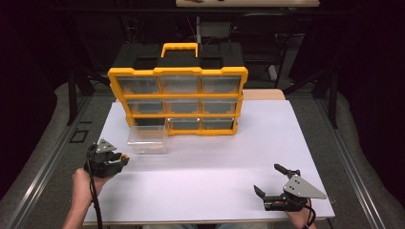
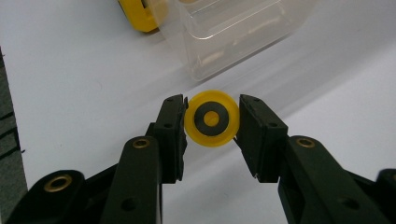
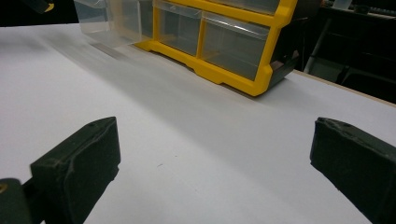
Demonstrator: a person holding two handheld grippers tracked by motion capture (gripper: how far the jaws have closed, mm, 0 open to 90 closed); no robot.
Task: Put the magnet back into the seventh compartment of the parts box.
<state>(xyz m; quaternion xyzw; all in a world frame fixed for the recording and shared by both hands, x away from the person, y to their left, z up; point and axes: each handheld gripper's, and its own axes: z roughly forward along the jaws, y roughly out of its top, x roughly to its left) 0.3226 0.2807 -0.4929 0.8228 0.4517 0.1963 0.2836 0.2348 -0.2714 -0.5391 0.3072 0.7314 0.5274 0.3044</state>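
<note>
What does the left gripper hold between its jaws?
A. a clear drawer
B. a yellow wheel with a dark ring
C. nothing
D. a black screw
B: in the left gripper view the left gripper has both pads pressed on the yellow wheel, while the clear drawer lies apart on the table.

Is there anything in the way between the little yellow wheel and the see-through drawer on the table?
Nothing visible is. The left gripper holds the yellow wheel between its jaws, and the clear drawer sits pulled out just beyond it with only bare white table between them. The drawer's top is open.
</note>
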